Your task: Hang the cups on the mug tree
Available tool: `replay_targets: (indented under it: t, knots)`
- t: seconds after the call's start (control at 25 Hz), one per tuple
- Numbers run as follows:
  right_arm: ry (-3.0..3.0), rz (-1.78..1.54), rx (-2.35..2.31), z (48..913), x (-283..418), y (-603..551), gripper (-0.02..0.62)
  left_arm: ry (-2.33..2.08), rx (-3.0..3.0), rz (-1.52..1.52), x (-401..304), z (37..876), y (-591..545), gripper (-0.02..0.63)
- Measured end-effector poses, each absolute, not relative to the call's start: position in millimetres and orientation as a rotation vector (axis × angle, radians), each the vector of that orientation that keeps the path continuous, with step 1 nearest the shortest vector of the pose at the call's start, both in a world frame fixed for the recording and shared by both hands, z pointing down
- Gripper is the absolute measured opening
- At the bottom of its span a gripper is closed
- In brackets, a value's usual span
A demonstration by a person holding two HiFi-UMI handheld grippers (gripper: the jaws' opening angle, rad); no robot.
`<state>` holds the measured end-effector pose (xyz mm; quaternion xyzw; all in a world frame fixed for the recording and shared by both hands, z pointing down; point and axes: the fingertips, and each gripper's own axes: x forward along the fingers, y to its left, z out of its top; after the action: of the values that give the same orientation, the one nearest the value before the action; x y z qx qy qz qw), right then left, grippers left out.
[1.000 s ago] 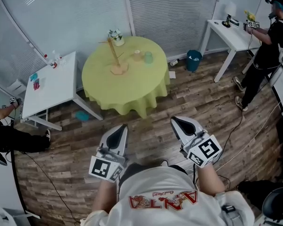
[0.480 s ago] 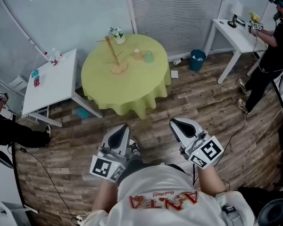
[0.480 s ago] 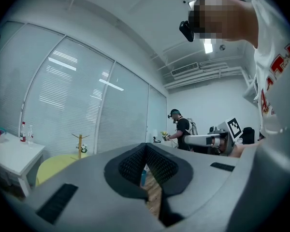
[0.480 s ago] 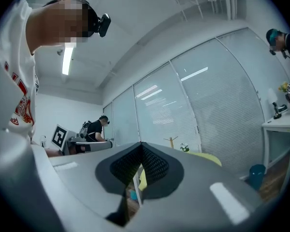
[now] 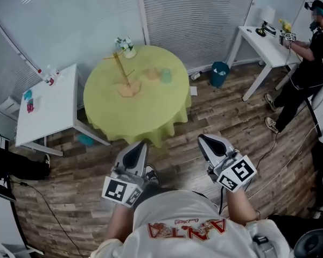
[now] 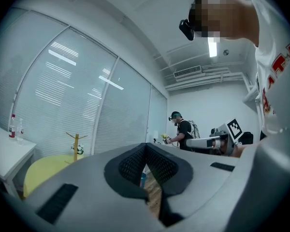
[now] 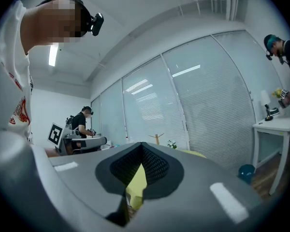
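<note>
the round table (image 5: pixel 134 117) stands ahead, before the blinds. on it the mug tree (image 5: pixel 124 79) stands left of centre, a flower pot (image 5: pixel 127 47) behind it at the far edge. to the tree's right sit 2 cups, the left cup (image 5: pixel 152 74) just beside the right cup (image 5: pixel 166 76). a small table (image 5: pixel 48 112) lies left of the round table, a bin (image 5: pixel 219 73) and a desk (image 5: pixel 261 42) to its right.

Head view: high, steeply down, yellow table (image 5: pixel 145 109) far ahead. Gripper views: low, level, toward same table, mug tree (image 6: pixel 76 145).
</note>
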<state>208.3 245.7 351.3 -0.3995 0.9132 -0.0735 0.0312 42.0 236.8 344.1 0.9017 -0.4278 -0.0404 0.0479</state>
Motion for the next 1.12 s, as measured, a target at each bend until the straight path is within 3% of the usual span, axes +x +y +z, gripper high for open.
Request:
replay_targets:
  t: [0.6, 1.12]
  knots:
    - [2.885, -0.254, -1.307, 352, 67, 79, 0.000, -1.279, 2.737, -0.096, -97, 352, 77, 0.009]
    - [2.916, -0.290, -1.322, 366, 68, -7, 0.000, -1.303, 2.686, -0.113, -103, 356, 3, 0.009]
